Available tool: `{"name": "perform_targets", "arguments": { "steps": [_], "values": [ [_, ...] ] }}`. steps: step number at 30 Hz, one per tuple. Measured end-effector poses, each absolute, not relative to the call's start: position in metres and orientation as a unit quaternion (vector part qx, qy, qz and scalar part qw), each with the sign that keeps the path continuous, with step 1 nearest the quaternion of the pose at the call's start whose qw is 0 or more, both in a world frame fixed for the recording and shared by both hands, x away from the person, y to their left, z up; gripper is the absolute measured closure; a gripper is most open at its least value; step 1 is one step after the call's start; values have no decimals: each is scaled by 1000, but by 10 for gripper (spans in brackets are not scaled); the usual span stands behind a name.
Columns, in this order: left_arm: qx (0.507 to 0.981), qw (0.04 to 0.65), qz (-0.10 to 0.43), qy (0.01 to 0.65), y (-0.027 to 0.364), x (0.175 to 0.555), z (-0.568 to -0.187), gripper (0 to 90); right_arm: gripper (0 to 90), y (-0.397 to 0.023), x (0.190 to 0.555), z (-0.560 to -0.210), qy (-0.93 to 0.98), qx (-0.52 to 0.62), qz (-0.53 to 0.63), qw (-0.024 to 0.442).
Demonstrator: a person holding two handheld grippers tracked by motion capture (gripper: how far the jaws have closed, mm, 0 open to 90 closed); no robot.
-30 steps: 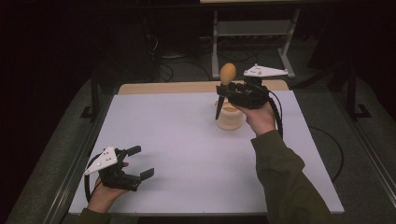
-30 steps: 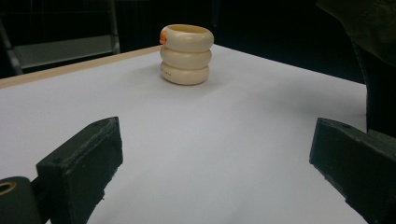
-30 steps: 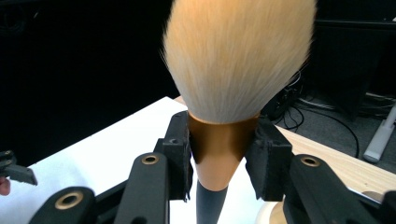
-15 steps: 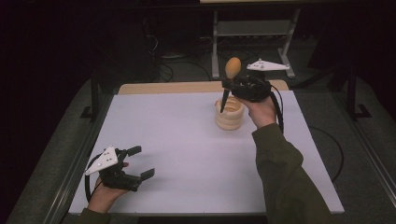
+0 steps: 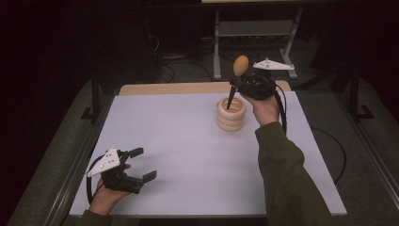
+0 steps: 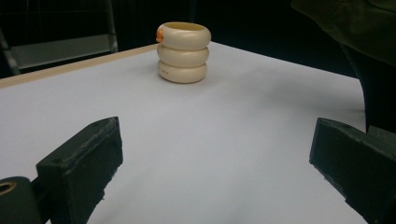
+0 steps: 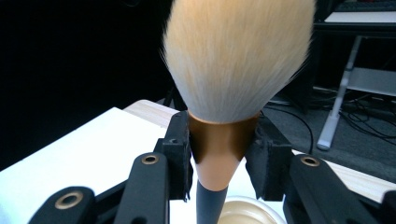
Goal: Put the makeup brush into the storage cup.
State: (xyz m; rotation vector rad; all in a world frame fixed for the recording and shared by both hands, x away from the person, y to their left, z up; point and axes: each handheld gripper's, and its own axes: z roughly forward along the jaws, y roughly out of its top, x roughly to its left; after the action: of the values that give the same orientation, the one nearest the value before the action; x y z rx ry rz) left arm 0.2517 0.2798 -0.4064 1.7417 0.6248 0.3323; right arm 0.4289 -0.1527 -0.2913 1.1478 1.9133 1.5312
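A dark room with a metal shelf frame and loose cables lies behind a white bench (image 5: 188,155). Toward the far side of the bench stands a cream holder (image 5: 231,114), ribbed like three stacked rings and open at the top; nothing shows inside it but the dark handle tip of a makeup brush (image 5: 235,80), which points down into its mouth. The right gripper (image 5: 241,84) is clamped on the brush at the copper collar (image 7: 218,149) just below the bristles. That is likely the best place to hold: the brush looks light, the collar stiff, the soft bristles (image 7: 238,51) easily crushed. The left gripper (image 5: 141,165) rests near the bench's front edge, jaws wide apart and holding nothing.
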Motion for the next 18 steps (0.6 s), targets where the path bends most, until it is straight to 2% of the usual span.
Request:
{"name": "perform_targets", "arguments": {
  "steps": [18],
  "values": [
    [750,589,144,264,279,252,-407,25,621,-155,442,-309,701,432,521,225]
  ]
}}
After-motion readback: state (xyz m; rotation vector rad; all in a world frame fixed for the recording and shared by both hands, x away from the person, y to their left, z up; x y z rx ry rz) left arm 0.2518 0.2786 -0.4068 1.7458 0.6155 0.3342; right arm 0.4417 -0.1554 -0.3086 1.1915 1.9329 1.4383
